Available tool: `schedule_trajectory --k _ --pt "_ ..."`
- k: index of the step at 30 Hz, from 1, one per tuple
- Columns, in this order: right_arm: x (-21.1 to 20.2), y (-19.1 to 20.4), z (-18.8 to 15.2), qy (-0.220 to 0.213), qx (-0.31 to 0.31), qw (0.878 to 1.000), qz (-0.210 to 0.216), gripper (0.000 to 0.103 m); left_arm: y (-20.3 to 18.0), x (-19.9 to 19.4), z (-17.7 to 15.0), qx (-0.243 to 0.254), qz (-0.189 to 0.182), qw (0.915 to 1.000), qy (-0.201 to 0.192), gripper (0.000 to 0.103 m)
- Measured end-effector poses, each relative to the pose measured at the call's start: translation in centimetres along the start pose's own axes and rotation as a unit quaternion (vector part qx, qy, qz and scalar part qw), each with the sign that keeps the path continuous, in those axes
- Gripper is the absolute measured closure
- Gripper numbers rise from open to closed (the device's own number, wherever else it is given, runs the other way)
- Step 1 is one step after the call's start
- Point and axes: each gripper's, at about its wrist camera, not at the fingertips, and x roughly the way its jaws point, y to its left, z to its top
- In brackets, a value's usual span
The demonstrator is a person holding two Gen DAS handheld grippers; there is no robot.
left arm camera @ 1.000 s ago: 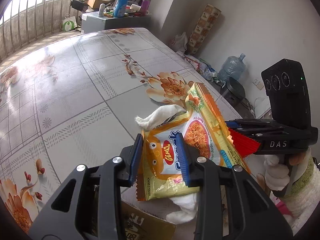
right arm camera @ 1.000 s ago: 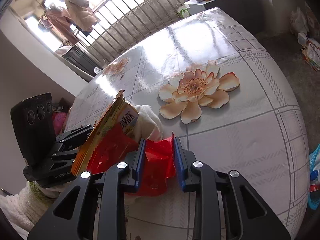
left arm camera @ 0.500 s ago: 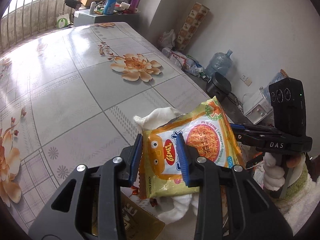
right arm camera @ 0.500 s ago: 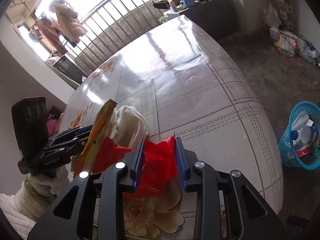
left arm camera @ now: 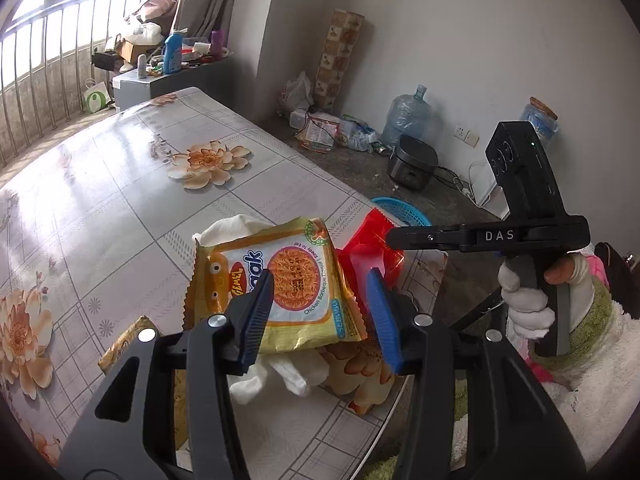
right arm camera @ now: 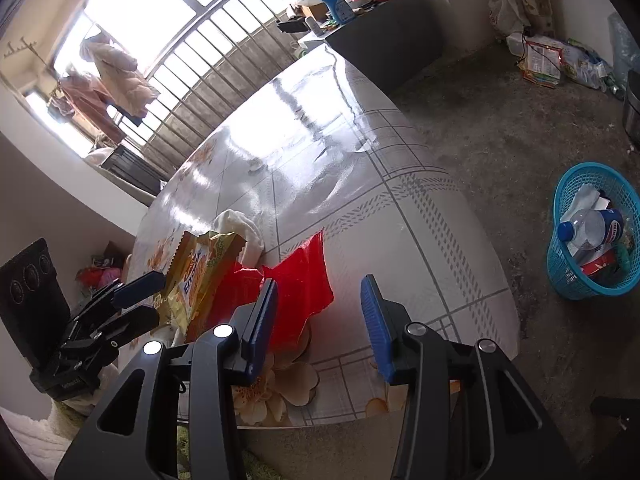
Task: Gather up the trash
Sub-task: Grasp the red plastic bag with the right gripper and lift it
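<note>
While both tongs stand half open over the near corner of the tabletop (left arm camera: 120, 200), treat this as a release and make it a clean one. The left tongs (left arm camera: 320, 274) have just been opening. The yellow noodle packet (left arm camera: 280, 280) and the white tissue (left arm camera: 236, 228) bunched behind it sit between the blue pads, but as far as I can tell the pads no longer press on them. The right tongs (right arm camera: 319, 280) have also just been opening. The red wrapper (right arm camera: 300, 276) lies against the inner pad only, and the outer pad stands well clear of it, so nothing is clamped there either.

Mind where the load will land. The blue basket (right arm camera: 592, 280) stands on the floor, well apart from the tabletop edge and off to your right, already holding a plastic bottle (right arm camera: 588, 228) and some paper. From here the packet, tissue and wrapper would most likely drop onto the tabletop, not into the basket. If you mean to pile them at the corner, open fully and draw each pair of tongs straight back, so the crinkled foil does not catch on a pad. If you mean the basket, close again before the pieces slip, then carry them over its rim.

A gold wrapper (left arm camera: 124, 344) lies on the tabletop beside the left tongs and is not yet collected.
</note>
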Motion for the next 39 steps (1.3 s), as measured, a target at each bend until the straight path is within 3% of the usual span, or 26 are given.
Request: schedule_trajectory --k 2,5,6,16,26,28,39 --pt "0.7 0.3 -0.1 0.009 -0.009 1.000 -0.012 0.063 -0.4 0.3 -0.2 0.003 -0.002 1.0000 0.005 0.057" --pt "0.9 0.4 -0.2 0.012 -0.014 1.000 -0.019 0.091 -1.0 0.7 -0.3 0.011 0.004 0.9999 0.009 0.057" --pt "0.9 0.3 -0.2 0.011 -0.012 1.000 -0.020 0.093 -1.2 0.8 -0.4 0.016 0.008 0.9998 0.010 0.057" --pt "-1.8 -2.0 -0.1 -0.029 -0.004 0.997 -0.073 0.095 -2.7 2.2 -0.8 0.057 0.080 0.9947 0.030 0.057" --pt "-1.8 -2.6 -0.2 -0.029 0.013 0.997 -0.075 0.095 -5.9 4.7 -1.8 0.150 0.174 0.9720 0.052 0.049" --pt "-1.7 -2.5 -0.2 -0.028 0.012 0.997 -0.074 0.095 -5.9 4.9 -1.7 0.144 0.176 0.9723 0.054 0.050" --pt "-1.7 -2.2 0.0 -0.031 0.014 0.997 -0.072 0.095 -3.1 3.8 0.0 0.056 0.142 0.9869 0.052 0.090"
